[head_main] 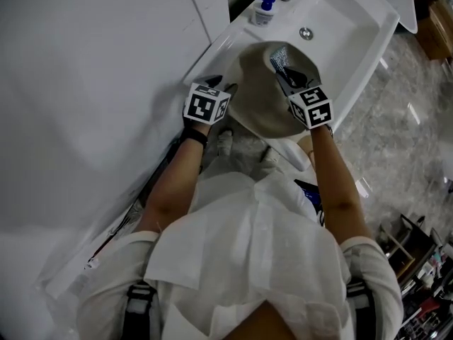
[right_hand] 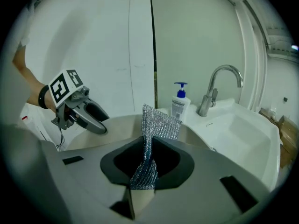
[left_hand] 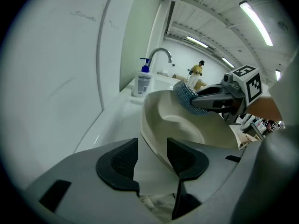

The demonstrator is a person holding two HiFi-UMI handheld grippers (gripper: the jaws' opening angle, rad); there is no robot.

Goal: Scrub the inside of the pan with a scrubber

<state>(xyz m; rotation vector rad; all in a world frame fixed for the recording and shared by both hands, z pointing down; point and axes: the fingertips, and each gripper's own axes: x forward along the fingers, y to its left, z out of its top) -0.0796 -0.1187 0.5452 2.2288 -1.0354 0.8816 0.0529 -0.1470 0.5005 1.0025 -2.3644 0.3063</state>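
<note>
A beige pan [head_main: 262, 101] sits tilted at the near end of the white sink [head_main: 357, 30]. My left gripper [head_main: 221, 85] is at the pan's left rim. In the left gripper view its jaws [left_hand: 152, 160] stand open with the pan's rim [left_hand: 154, 139] between them, and the pads do not visibly press on it. My right gripper [head_main: 284, 75] hovers over the pan's inside, shut on a silvery-blue mesh scrubber [right_hand: 159, 122]. The scrubber [left_hand: 187, 97] sticks out past the right gripper's fingertips, just above the pan's far rim.
A soap bottle with a blue pump [head_main: 263, 9] stands on the sink's back corner, beside a chrome faucet [right_hand: 217, 85]. The drain [head_main: 306, 32] lies beyond the pan. A white wall panel runs along the left. Cluttered shelves stand at the lower right.
</note>
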